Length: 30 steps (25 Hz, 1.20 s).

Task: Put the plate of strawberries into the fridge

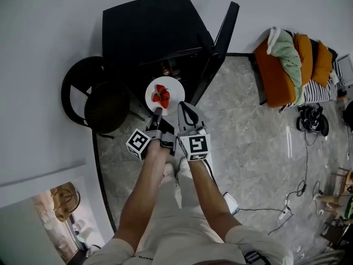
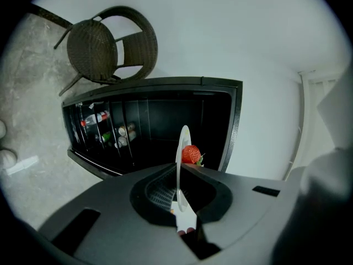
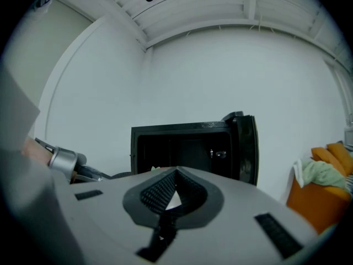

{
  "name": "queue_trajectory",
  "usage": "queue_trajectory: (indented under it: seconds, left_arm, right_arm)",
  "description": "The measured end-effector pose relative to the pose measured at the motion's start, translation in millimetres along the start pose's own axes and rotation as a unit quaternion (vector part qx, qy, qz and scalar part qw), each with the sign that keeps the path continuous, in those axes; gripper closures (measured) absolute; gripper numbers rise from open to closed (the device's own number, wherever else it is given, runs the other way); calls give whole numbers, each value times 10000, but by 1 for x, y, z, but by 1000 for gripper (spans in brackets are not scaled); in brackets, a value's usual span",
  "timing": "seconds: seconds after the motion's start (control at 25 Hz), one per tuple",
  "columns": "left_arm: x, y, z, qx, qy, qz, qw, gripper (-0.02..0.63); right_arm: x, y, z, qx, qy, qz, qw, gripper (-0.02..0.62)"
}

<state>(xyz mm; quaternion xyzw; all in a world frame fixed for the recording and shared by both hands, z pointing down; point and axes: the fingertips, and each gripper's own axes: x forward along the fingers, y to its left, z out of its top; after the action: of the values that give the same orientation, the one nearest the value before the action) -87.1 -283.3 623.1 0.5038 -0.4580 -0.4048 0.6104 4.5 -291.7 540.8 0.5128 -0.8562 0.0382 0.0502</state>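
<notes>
Left tongs (image 2: 178, 169) pinch the round white plate (image 1: 174, 87) of red strawberries (image 1: 162, 96). My right tongs (image 3: 176, 173): pressed together, facing the open black fridge (image 1: 149, 32).

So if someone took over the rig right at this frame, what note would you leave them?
Left gripper: shut on the rim of the white plate, with the strawberries on it.
Right gripper: jaws together, holding nothing, just right of the plate.
Done: the fridge door is open and the plate is in front of the black fridge.
Left: move the plate onto a shelf inside and release it.
</notes>
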Motion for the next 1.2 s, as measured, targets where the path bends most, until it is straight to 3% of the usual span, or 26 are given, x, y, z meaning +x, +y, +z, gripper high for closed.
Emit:
queue_trajectory:
  seconds: [0.44, 0.84, 1.08, 1.2]
  left_arm:
    - [18, 29, 10, 117, -38, 71, 9999, 595]
    - [50, 70, 26, 244, -32, 385, 9990, 595]
    - [69, 91, 33, 13, -36, 389, 9992, 595]
    - [80, 100, 37, 99, 13, 482, 9988, 595]
  right_arm:
    - [-6, 0, -22, 78, 35, 122, 9999, 583]
    - [-5, 4, -32, 185, -10, 159, 9997, 583]
    - [-1, 2, -39, 239, 26, 163, 9996, 583]
    - [1, 3, -40, 221, 18, 190, 9996, 583]
